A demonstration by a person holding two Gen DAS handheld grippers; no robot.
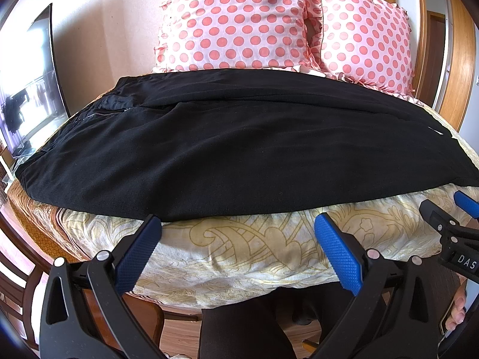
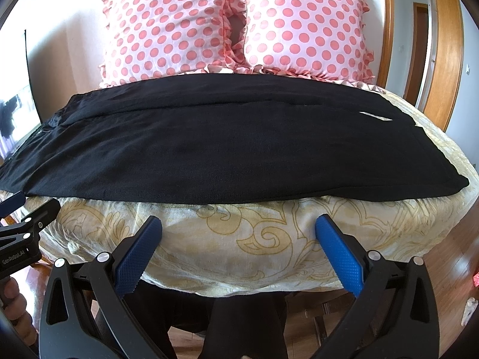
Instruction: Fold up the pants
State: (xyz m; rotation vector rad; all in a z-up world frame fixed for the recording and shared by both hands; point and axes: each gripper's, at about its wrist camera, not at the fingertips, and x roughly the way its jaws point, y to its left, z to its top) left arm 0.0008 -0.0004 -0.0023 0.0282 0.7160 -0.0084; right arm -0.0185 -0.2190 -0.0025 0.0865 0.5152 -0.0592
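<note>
Pants (image 1: 227,137): one pair; two pillows (image 1: 233,21); two gaping grippers (image 1: 236,224).

Matt black cloth pants (image 1: 227,137) lie on a slightly rumpled printed bedspread (image 1: 239,248); satiny dotted pillows (image 1: 236,21) behind; knurled blue rubbery fingers (image 1: 338,251), glossy wooden floor (image 2: 449,272).

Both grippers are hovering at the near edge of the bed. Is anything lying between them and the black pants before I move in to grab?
Nothing visible does. The left gripper and right gripper, jaws open, face only a bare strip of patterned bedspread before the near edge of the black pants. The polka-dot pillows sit beyond the pants.
</note>
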